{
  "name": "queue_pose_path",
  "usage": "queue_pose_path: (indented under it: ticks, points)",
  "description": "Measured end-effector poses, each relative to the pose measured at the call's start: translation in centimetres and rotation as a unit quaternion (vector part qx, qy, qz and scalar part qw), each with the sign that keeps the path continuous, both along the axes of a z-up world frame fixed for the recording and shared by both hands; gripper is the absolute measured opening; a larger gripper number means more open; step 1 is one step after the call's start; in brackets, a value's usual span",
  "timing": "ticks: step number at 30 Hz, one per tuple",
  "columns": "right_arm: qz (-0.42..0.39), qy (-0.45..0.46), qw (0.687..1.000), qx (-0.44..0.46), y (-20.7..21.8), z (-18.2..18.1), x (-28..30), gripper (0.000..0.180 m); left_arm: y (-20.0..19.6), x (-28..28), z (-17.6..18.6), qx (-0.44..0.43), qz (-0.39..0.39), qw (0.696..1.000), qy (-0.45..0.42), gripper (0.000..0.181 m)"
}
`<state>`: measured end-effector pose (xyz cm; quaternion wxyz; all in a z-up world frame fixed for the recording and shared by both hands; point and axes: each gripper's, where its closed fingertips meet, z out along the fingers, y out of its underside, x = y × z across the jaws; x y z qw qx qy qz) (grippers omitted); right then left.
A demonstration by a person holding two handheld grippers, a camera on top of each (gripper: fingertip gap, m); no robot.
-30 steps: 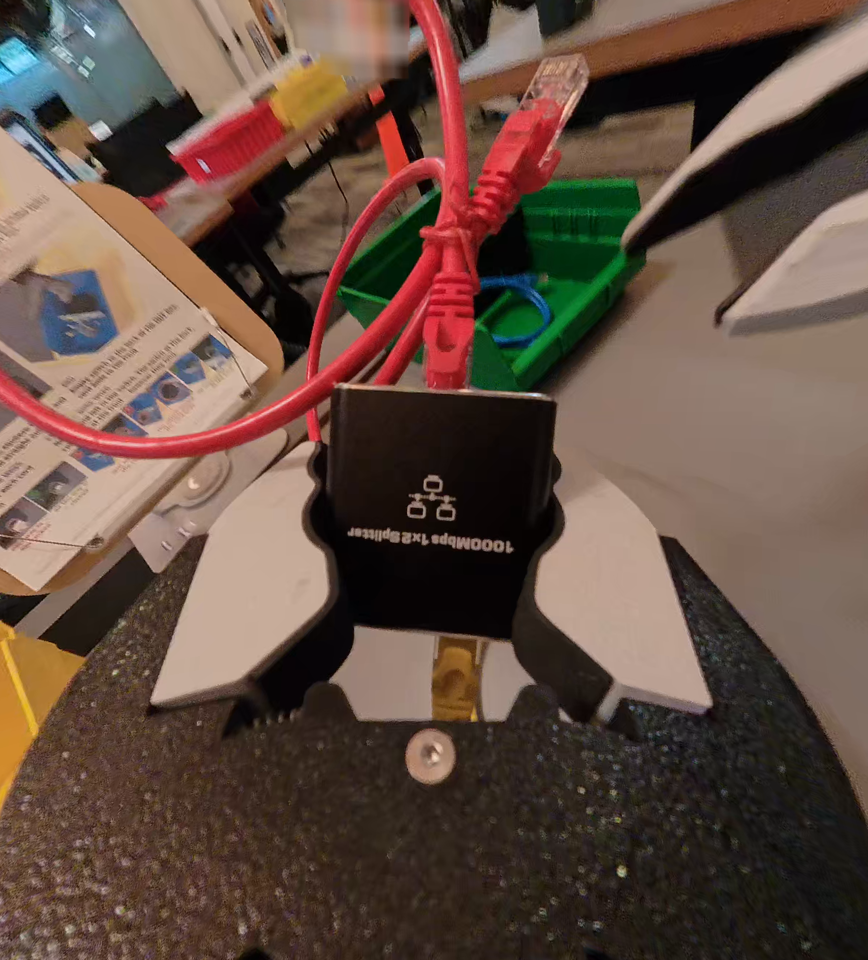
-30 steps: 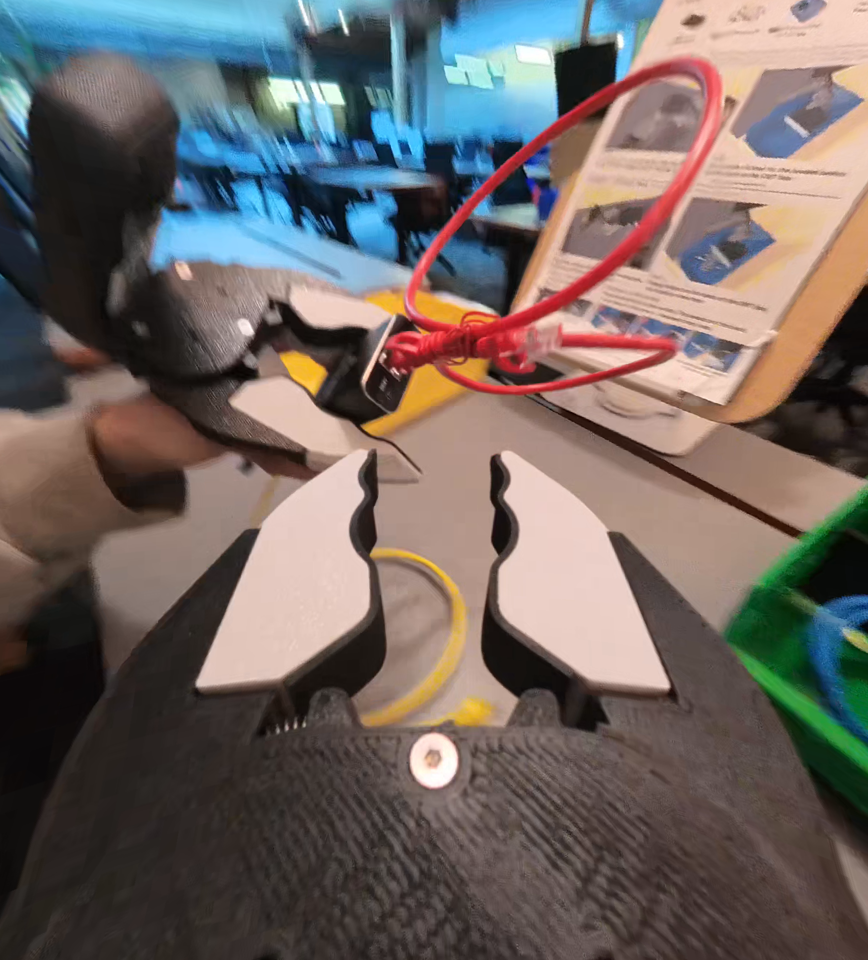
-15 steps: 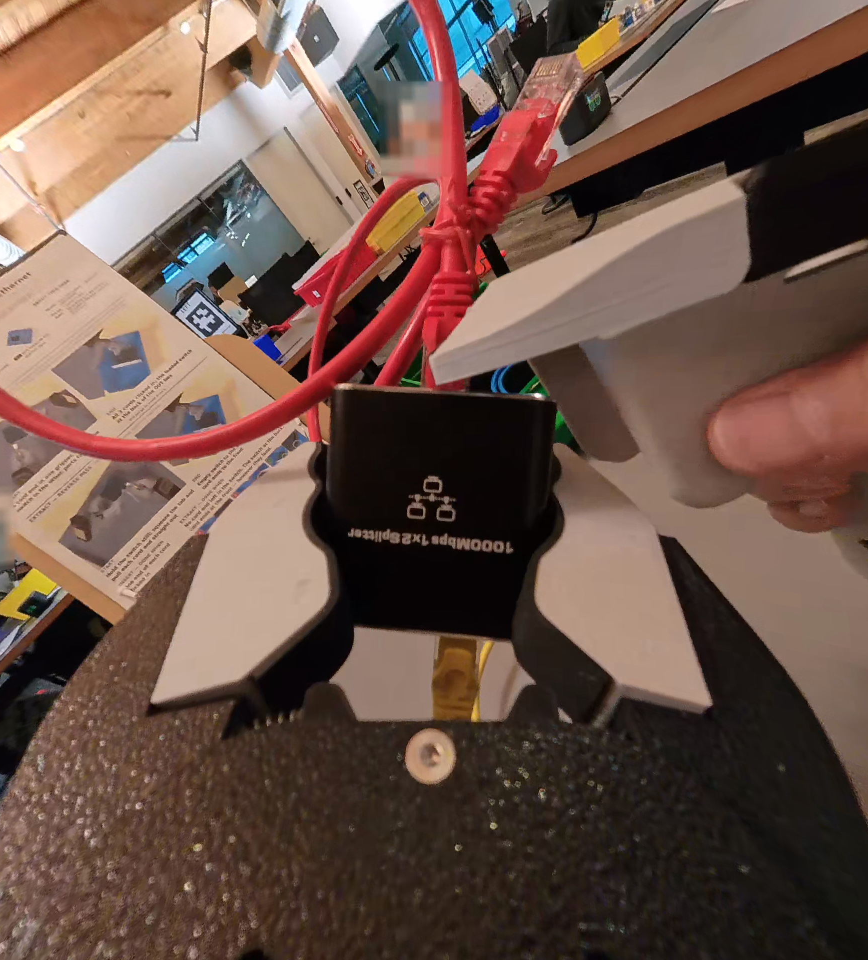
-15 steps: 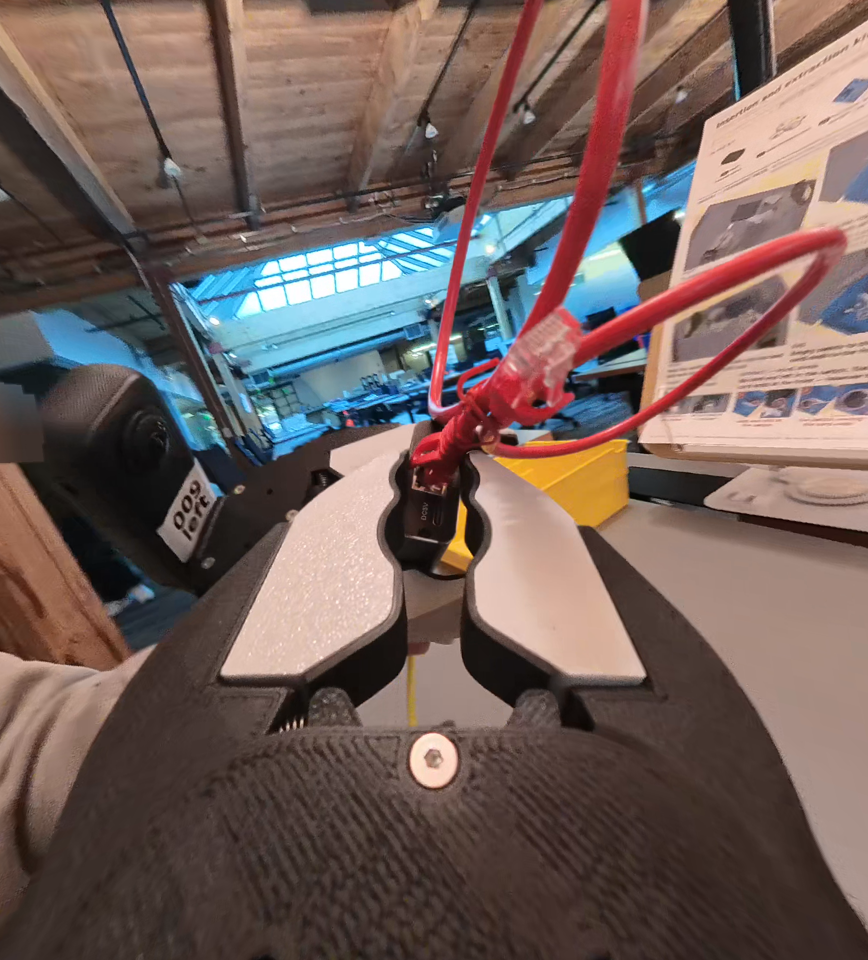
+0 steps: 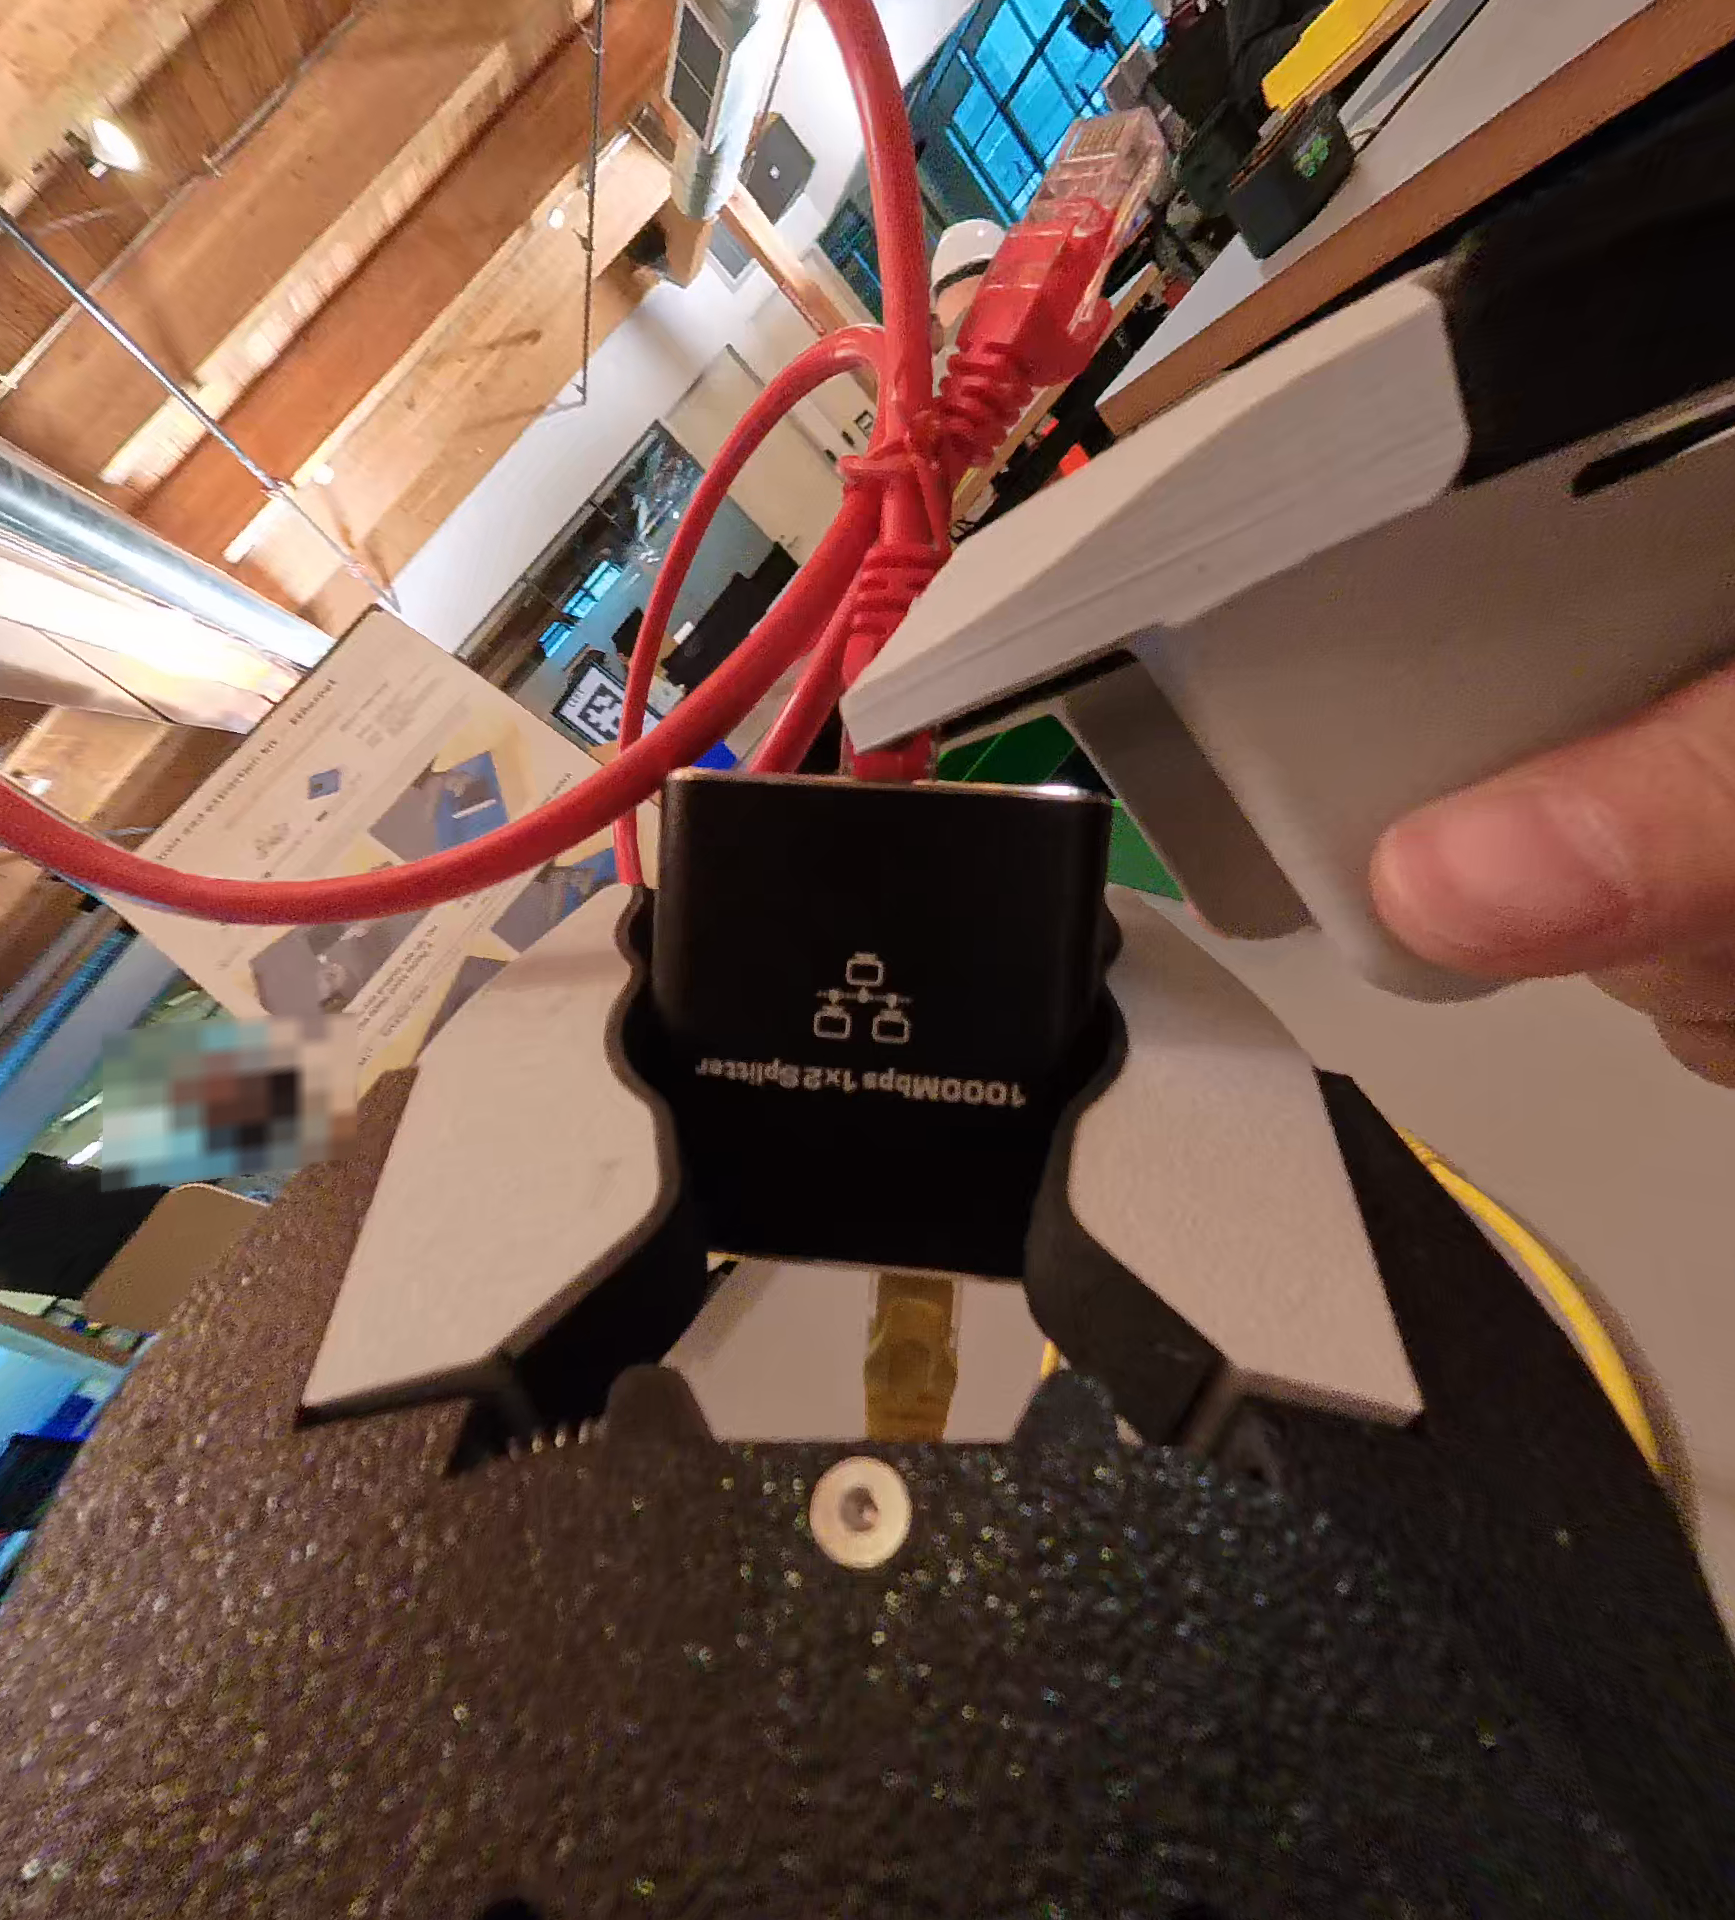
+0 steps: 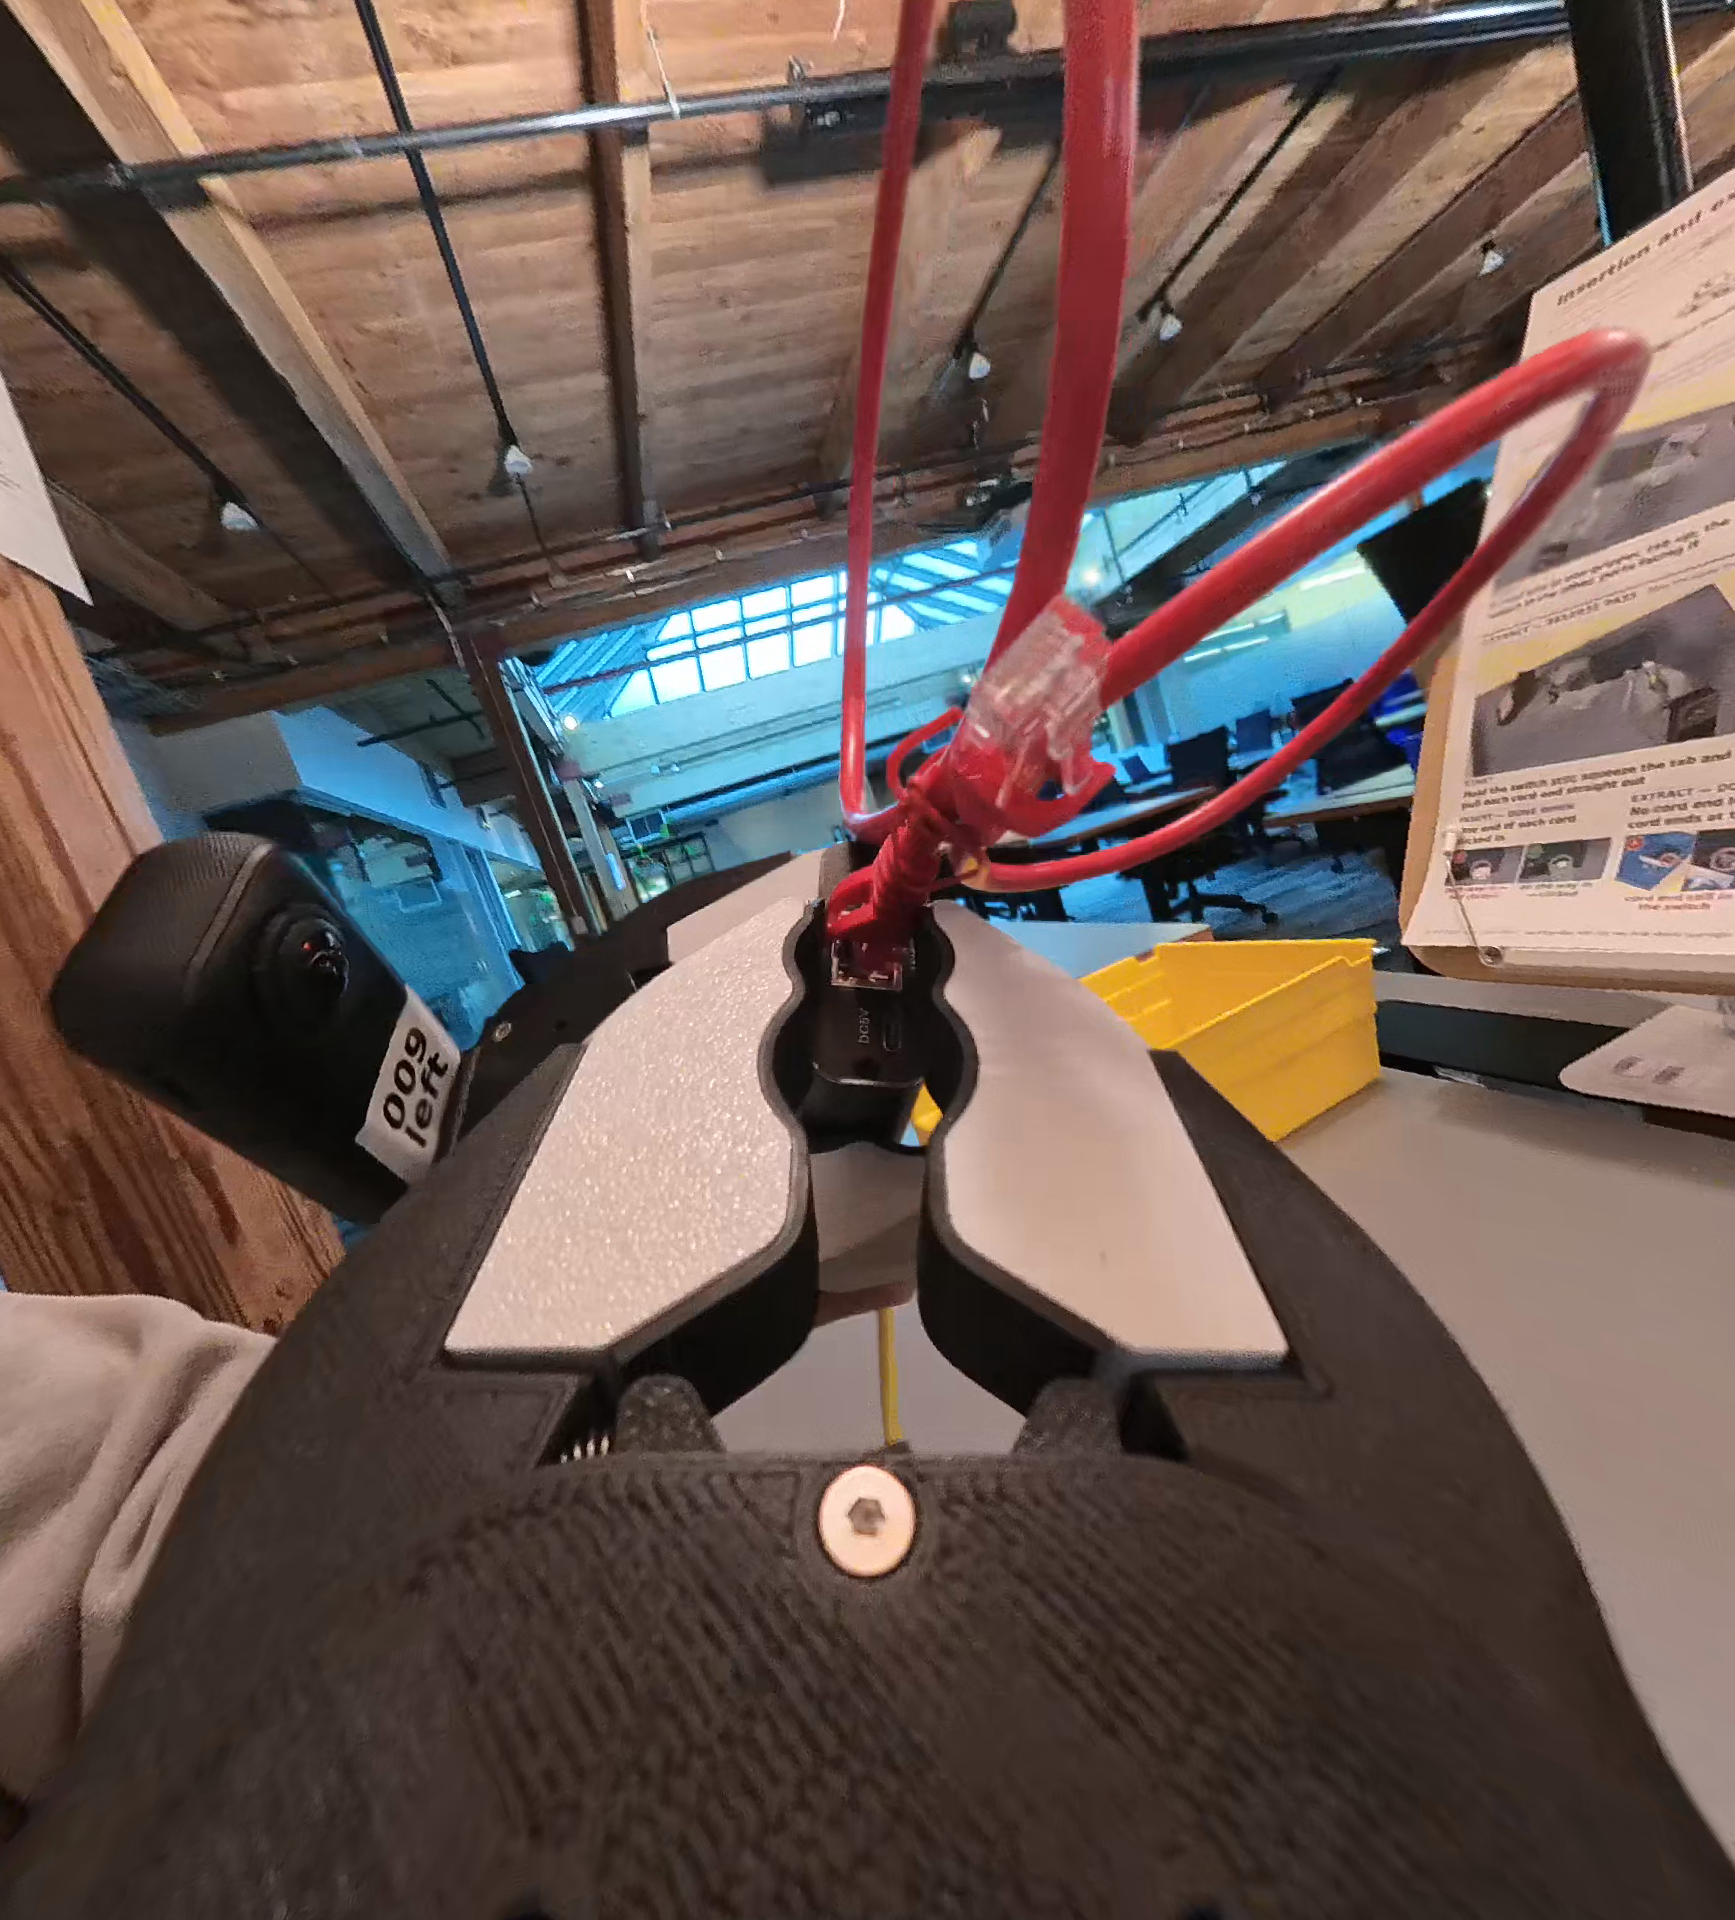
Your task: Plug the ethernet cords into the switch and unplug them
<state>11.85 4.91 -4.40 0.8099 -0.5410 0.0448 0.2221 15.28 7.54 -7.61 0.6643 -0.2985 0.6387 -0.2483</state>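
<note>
My left gripper [image 5: 873, 914] is shut on the black switch [image 5: 873, 1039] and holds it up off the table. A yellow cord plug [image 5: 910, 1351] sits in the switch's near side. A red cord [image 5: 427, 883], looped and tied, has one plug in the far side; its other plug [image 5: 1081, 208] hangs free. My right gripper [image 6: 871, 920] comes in from the right, its fingers [image 5: 1154, 540] closed on the plugged-in red plug at the switch [image 6: 863, 1049]. The free plug [image 6: 1039, 686] stands just above.
A grey table [image 6: 1569, 1351] lies below, with a yellow bin [image 6: 1258, 1018] and a clipboard with an instruction sheet [image 6: 1621, 675] behind. A wooden post [image 6: 11, 935] stands at the left. The yellow cord [image 5: 1528, 1278] trails over the table. A thumb [image 5: 1621, 862] presses the right gripper. Some 5 cm of space lies between my two pairs of fingers.
Both grippers have lifted and tilted upward. My right gripper moved from open and apart to closed around the red plug at the switch. The left grip is unchanged.
</note>
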Motion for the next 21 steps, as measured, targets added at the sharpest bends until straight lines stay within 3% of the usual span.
queue_pose_path:
  ticks: [11,17,21]
  points:
    - [0.051,0.004,0.998,0.045,-0.2,0.5,-1.3,0.016,0.1,-1.1,1.1,0.045,0.021,0.998,-0.036,0.076]
    - [0.021,-0.032,0.998,0.044,-0.2,0.9,-1.7,0.015,0.0,-1.4,1.5,0.046,0.019,0.998,-0.044,0.076]
    - [-0.015,-0.103,0.994,0.02,-0.4,0.6,-1.9,0.015,-0.2,-1.2,1.2,0.026,0.01,0.999,-0.044,0.076]
